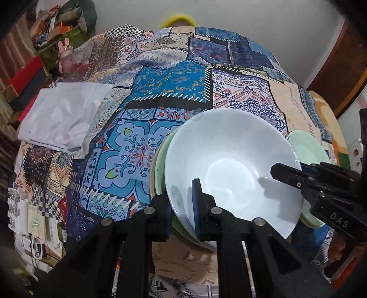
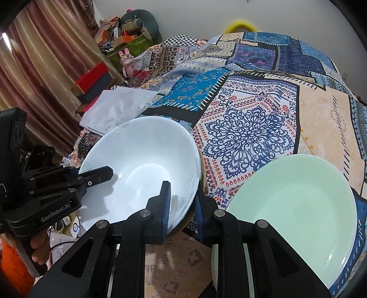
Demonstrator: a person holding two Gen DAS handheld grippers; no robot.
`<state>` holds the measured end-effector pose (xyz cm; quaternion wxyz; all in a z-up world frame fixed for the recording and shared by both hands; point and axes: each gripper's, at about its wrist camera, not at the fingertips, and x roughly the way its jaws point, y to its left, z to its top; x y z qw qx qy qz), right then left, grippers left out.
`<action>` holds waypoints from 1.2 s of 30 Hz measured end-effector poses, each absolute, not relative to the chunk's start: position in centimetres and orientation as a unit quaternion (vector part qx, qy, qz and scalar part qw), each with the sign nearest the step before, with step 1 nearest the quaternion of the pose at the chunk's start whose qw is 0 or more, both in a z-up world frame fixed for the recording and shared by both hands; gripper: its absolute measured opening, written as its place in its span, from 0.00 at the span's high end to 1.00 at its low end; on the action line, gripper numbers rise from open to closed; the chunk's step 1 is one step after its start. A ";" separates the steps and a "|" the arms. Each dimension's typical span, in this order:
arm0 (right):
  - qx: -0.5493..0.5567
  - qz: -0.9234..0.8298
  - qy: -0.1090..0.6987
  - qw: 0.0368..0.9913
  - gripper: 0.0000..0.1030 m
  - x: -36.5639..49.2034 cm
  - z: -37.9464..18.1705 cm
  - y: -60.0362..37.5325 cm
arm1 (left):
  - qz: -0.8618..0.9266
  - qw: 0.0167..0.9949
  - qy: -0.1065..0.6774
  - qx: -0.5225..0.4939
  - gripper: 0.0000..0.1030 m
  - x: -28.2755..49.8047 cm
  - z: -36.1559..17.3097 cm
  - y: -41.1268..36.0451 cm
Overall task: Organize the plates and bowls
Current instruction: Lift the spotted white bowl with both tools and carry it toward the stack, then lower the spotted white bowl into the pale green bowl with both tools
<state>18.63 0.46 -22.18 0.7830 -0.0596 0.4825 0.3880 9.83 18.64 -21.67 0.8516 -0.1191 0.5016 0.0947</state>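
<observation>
A white bowl (image 1: 231,169) sits on top of a green dish (image 1: 160,169) over the patterned cloth. My left gripper (image 1: 183,217) is shut on the stack's near rim, one finger inside the white bowl, one outside. My right gripper (image 2: 182,211) is shut on the white bowl's (image 2: 142,165) opposite rim and shows at the right of the left wrist view (image 1: 289,176). The left gripper shows at the left of the right wrist view (image 2: 98,175). A separate pale green plate (image 2: 296,211) lies on the cloth to the right; its edge shows in the left wrist view (image 1: 307,146).
A patchwork cloth (image 1: 174,87) covers the surface. A crumpled white sheet (image 1: 59,114) lies at the left. Boxes and a pink toy rabbit (image 1: 65,55) stand at the far left by a curtain (image 2: 34,68). A yellow object (image 1: 179,19) sits at the far edge.
</observation>
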 end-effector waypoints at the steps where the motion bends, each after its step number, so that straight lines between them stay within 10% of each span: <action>1: -0.060 0.388 0.482 0.783 0.80 18.6 -22.2 0.5 | 0.096 0.852 0.502 -0.116 0.86 9.8 -21.7 18.6; 20: -0.060 0.382 0.473 0.792 0.74 18.7 -22.0 -0.9 | 0.091 0.841 0.520 -0.118 0.68 10.1 -20.2 18.1; 24: -0.060 0.377 0.468 0.797 0.71 18.8 -21.6 -1.3 | 0.105 0.853 0.504 -0.090 0.48 9.7 -19.3 18.2; 36: -0.066 0.375 0.470 0.796 0.57 19.2 -22.4 0.0 | 0.093 0.836 0.521 -0.147 0.48 8.9 -22.2 21.1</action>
